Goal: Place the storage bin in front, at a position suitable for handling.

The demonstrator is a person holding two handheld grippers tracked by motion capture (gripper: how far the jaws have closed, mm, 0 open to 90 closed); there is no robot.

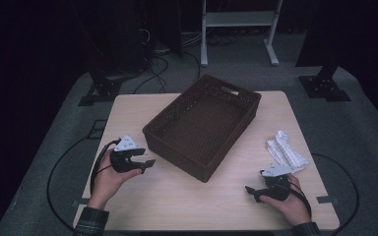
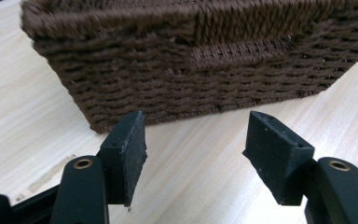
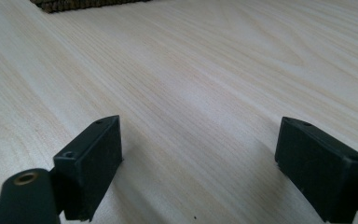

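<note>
A dark brown woven basket [image 1: 177, 153] stands slantwise in the middle of the light wooden table [image 1: 197, 201], and its inside looks bare. My left gripper [image 1: 146, 157] is held just off the basket's near left wall, jaws open with nothing between them. In the left gripper view the basket's wall [image 2: 177, 70] stands close ahead of the left gripper [image 2: 196, 135]. My right gripper [image 1: 252, 193] rests low at the front right of the table, open and pointing left. In the right gripper view the right gripper [image 3: 200, 126] has bare tabletop between its jaws.
A folded white cloth [image 1: 286, 151] lies at the table's right edge, just behind my right hand. A corner of the basket [image 3: 74, 4] shows at the top of the right gripper view. Behind the table are a white frame [image 1: 238, 29], cables and dark stands on the floor.
</note>
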